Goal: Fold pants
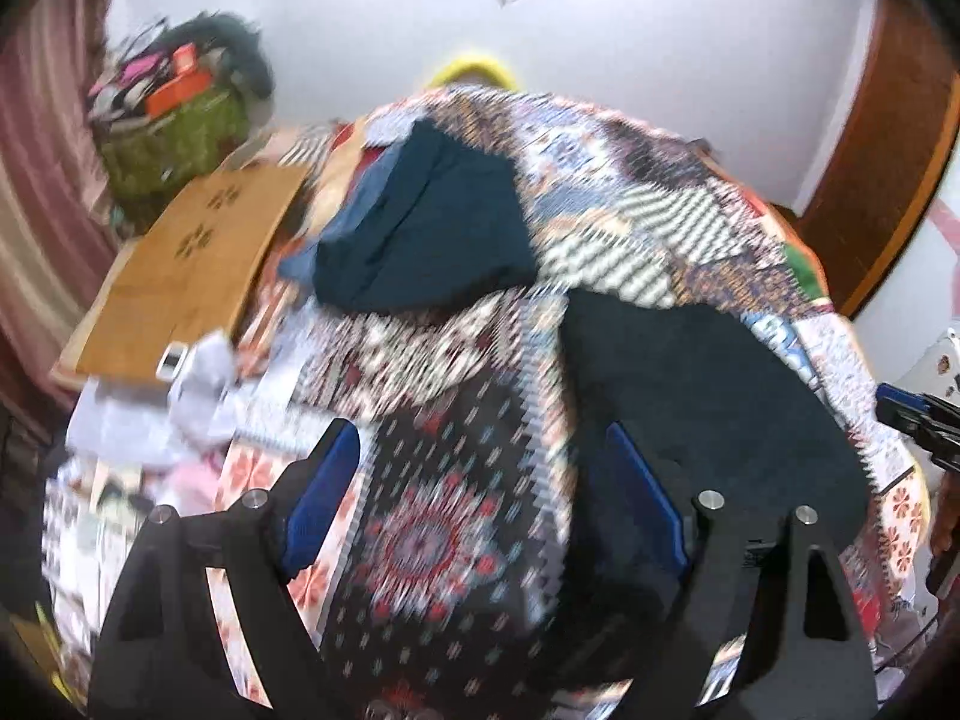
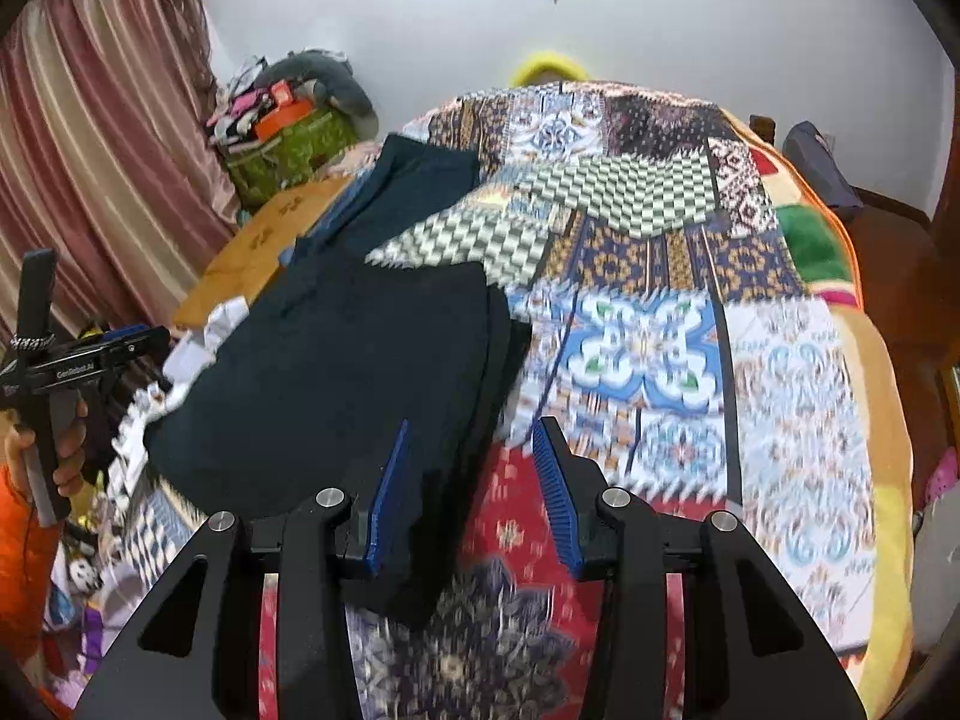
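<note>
**A:** Left hand-held gripper [image 1: 480,486] is spread wide with nothing in it, just patterned bedspread [image 1: 438,516] showing between the blue pads, and the dark pants [image 1: 708,396] lying off by its right finger. Right hand-held gripper [image 2: 474,480] is partly open too; the near corner of the pants [image 2: 336,384] sits under its left finger, but the pads aren't pressing on any cloth that I can see. So both are released.

**B:** Where are the pants overall?

**A:** Flat on the bed, folded into a dark block with layered edges on the right side. Past them there's another dark teal garment [image 1: 420,228], then a wooden board [image 1: 186,276] at the bed edge.

**B:** What could go wrong here?

**A:** My guess: that stacked edge is loose, so a pinch that catches only the top layer would peel the fold open. Grabbing too deep could snag the bedspread along with it.
</note>
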Motion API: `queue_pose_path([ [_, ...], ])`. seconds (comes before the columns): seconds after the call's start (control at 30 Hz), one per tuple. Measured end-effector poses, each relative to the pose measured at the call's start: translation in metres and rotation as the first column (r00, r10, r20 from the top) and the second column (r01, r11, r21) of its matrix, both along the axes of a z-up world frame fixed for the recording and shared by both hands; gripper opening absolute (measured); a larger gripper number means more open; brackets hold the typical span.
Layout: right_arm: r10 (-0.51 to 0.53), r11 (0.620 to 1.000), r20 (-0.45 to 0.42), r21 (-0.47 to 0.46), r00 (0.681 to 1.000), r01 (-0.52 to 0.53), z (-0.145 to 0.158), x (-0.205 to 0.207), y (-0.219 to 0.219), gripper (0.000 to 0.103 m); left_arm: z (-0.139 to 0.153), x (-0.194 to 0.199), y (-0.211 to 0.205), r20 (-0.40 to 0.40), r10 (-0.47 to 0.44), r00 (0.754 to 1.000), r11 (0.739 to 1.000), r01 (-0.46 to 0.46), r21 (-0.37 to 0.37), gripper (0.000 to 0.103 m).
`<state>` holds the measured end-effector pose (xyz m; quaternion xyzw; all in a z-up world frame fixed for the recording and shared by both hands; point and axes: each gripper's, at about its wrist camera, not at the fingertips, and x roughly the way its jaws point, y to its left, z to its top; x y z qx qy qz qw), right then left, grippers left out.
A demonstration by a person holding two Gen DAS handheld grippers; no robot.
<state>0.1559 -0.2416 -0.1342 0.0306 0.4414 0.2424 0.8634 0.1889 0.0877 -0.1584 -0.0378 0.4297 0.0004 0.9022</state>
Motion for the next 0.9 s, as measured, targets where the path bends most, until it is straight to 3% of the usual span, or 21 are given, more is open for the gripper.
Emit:
queue_pose_path([
  [0.13,0.01,1.0,-0.009,0.017,1.0,-0.01,0.0,0.027,0.01,0.039,0.006,0.034,-0.019,0.016,-0.06,0.998,0.998,0.06,0.007,0.085],
  [0.2,0.028,0.999,-0.013,0.014,1.0,-0.028,-0.003,0.038,0.016,0.044,0.0,0.054,-0.031,0.003,-0.094,0.996,0.995,0.094,0.025,0.085],
  [0.4,0.063,0.998,-0.059,0.023,0.996,-0.061,-0.026,0.08,0.039,0.046,-0.034,0.102,-0.055,-0.093,-0.176,0.98,0.984,0.177,0.001,0.082],
  [0.47,0.067,0.997,-0.08,0.03,0.995,-0.064,-0.036,0.093,0.045,0.046,-0.047,0.112,-0.064,-0.129,-0.193,0.973,0.98,0.197,0.021,0.063],
  [0.53,0.072,0.997,-0.102,0.025,0.992,-0.07,-0.046,0.104,0.051,0.046,-0.059,0.119,-0.072,-0.163,-0.22,0.962,0.972,0.23,0.041,0.052],
  [0.67,0.111,0.994,-0.149,-0.009,0.983,-0.113,-0.063,0.118,0.064,0.024,-0.066,0.121,-0.078,-0.166,-0.235,0.958,0.966,0.249,0.072,0.05],
  [0.9,0.16,0.981,-0.118,-0.094,0.98,-0.171,-0.072,0.115,0.07,0.015,-0.074,0.123,-0.071,-0.167,-0.221,0.961,0.972,0.231,0.047,0.051],
])
